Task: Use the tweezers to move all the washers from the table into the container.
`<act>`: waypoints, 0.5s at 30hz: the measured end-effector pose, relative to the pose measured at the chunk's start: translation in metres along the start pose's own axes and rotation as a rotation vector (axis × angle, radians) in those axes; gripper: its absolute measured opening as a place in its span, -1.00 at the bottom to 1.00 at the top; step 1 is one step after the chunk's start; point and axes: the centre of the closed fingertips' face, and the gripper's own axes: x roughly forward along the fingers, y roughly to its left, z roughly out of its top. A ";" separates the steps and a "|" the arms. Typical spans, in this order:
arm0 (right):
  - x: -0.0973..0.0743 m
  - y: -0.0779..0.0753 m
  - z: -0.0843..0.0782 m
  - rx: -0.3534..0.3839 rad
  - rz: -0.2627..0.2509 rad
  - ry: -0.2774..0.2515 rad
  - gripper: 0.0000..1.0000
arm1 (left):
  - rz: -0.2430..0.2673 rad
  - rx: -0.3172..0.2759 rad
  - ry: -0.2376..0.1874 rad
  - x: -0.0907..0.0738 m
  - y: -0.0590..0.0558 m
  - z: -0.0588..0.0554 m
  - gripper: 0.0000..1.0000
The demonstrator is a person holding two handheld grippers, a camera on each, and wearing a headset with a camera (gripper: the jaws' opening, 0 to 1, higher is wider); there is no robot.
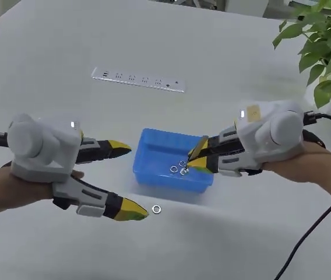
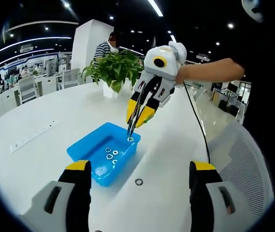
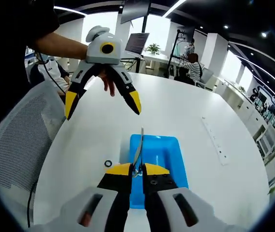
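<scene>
My right gripper (image 1: 193,161) is shut on thin metal tweezers (image 1: 186,167) that point down into the blue container (image 1: 154,150). The tweezers (image 2: 133,126) end at the container's (image 2: 95,146) far corner, where a small ring lies at the tips; I cannot tell whether it is pinched. Several washers (image 1: 177,169) lie inside. One washer (image 1: 156,209) lies on the table in front of the container, just beyond my open left gripper (image 1: 137,182). From the left gripper (image 2: 141,165) that washer (image 2: 138,182) sits between the spread jaws. The right gripper (image 3: 137,169) view shows the washer (image 3: 108,163) left of the container (image 3: 165,150).
A white power strip (image 1: 137,80) lies on the white table behind the container. A leafy green plant (image 1: 323,46) stands at the far right. A black cable (image 1: 311,233) trails from the right gripper. An office chair (image 3: 21,140) stands by the table edge.
</scene>
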 end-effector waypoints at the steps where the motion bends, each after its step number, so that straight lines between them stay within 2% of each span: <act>1: 0.001 -0.002 -0.001 -0.002 0.000 0.002 -0.82 | 0.006 -0.001 -0.001 0.000 0.001 0.000 0.84; 7: 0.011 -0.007 -0.009 -0.006 0.010 0.015 -0.82 | 0.029 -0.013 -0.008 -0.002 0.006 0.000 0.97; 15: 0.022 -0.013 -0.017 0.001 0.024 0.023 -0.82 | 0.049 -0.015 -0.010 -0.004 0.012 -0.001 0.98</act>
